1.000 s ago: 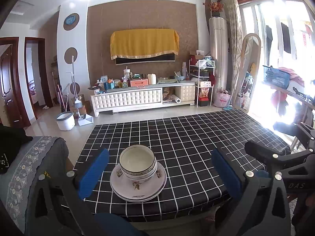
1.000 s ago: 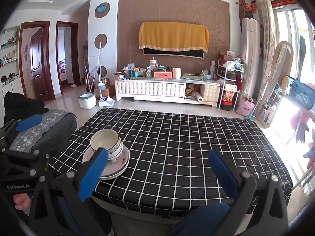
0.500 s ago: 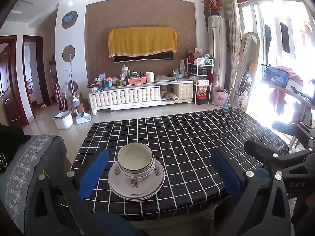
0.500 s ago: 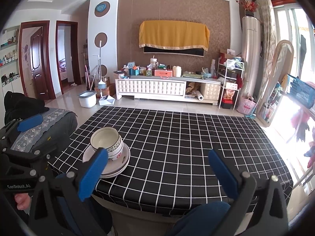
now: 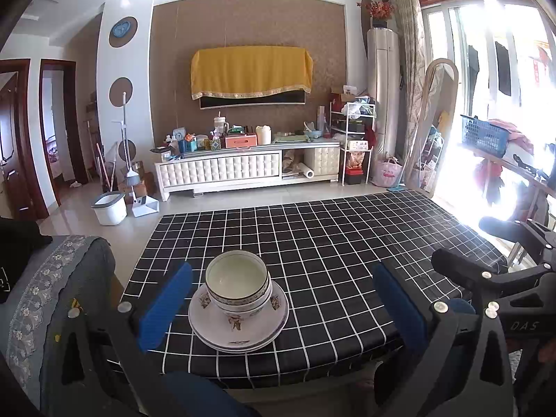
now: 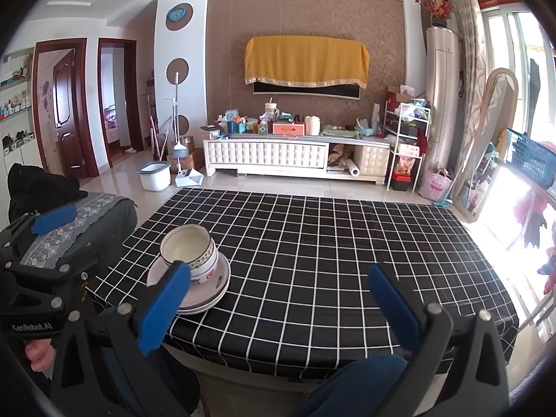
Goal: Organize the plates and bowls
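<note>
In the right wrist view, the right gripper's left pad (image 6: 163,307) hides the near rim of the plates (image 6: 212,288); how many bowls (image 6: 189,248) are nested inside is unclear.

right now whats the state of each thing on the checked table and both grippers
white patterned ceramic bowls: nested, upright, empty, sitting on the plates
white floral plates: stacked flat near the table's front left edge
black checked tablecloth: spread flat over the table
left gripper: open, holding nothing
right gripper: open, holding nothing
</note>
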Tool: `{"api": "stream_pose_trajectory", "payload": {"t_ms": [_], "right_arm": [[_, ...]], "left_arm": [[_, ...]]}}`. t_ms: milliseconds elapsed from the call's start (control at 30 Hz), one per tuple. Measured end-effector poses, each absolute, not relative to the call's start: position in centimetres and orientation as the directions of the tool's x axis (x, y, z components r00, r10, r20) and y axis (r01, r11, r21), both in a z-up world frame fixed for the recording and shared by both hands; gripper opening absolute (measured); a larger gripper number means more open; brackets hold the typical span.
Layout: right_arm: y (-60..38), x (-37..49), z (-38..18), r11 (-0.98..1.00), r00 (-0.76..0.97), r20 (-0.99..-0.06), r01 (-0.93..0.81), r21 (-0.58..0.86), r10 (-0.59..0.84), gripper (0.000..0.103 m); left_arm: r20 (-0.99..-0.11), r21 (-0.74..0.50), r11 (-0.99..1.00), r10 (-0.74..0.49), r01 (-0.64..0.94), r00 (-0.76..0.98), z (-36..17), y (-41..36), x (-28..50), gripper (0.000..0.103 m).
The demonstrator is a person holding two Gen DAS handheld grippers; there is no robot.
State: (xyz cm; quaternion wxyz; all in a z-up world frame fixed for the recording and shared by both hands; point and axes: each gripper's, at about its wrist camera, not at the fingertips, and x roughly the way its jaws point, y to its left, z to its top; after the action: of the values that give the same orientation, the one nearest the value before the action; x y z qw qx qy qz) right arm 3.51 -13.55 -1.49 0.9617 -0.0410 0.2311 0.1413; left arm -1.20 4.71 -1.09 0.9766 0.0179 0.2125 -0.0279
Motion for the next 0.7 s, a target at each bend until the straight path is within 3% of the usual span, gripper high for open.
{"api": "stream_pose_trajectory", "payload": {"t_ms": [700], "right_arm": [[-13.76,3.21,-1.49,0.955,0.85,-0.458,-0.296,-0.005,0.261,0.103]], "left_arm": [[-0.431,-0.008,0.996,-0.084,0.089,0.898,-1.27,4.58,-1.53,0.103]]}}
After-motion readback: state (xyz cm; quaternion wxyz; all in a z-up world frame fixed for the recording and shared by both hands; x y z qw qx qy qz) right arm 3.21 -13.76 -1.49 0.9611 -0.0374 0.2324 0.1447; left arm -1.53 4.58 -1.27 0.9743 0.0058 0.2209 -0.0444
